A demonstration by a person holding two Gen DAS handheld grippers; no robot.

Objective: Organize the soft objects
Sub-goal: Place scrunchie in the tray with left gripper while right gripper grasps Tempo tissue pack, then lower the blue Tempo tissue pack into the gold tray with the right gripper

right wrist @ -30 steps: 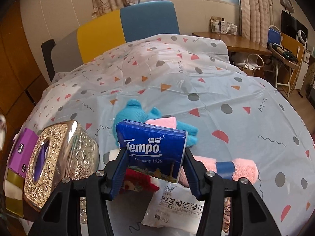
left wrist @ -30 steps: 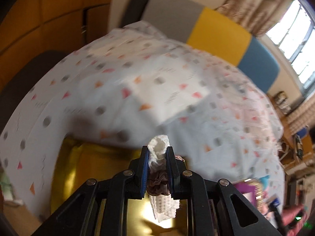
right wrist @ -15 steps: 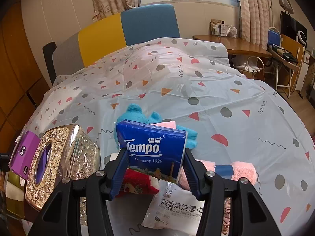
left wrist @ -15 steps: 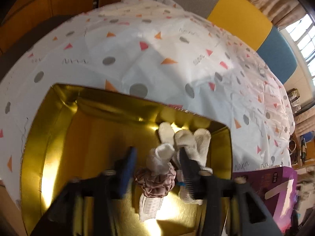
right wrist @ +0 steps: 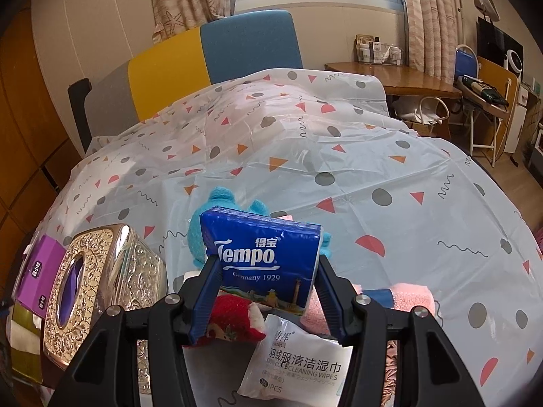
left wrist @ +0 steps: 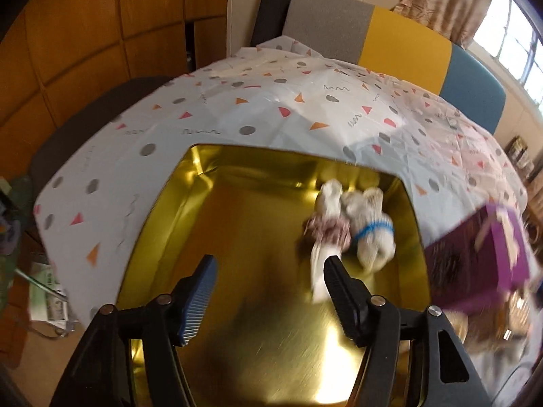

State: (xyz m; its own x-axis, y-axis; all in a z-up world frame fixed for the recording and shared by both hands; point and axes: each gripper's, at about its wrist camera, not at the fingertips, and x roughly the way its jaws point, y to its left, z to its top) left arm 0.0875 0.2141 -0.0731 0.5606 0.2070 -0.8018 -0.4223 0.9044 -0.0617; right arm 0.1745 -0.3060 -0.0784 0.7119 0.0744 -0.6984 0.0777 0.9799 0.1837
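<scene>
The left gripper (left wrist: 268, 273) hangs spread above the gold box (left wrist: 258, 237) holding two sock bundles (left wrist: 353, 224), while the right gripper (right wrist: 268, 279) pinches a tissue pack (right wrist: 264, 261).

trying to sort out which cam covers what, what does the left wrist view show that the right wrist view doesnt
Only the left wrist view shows the gold box interior, two white bundles lying in it, and the open, empty left gripper.

Only the right wrist view shows the right gripper shut on the Tempo tissue pack, plus the blue plush, wipes packet, pink towel and silver tissue box.

Both show the patterned tablecloth and purple box.
</scene>
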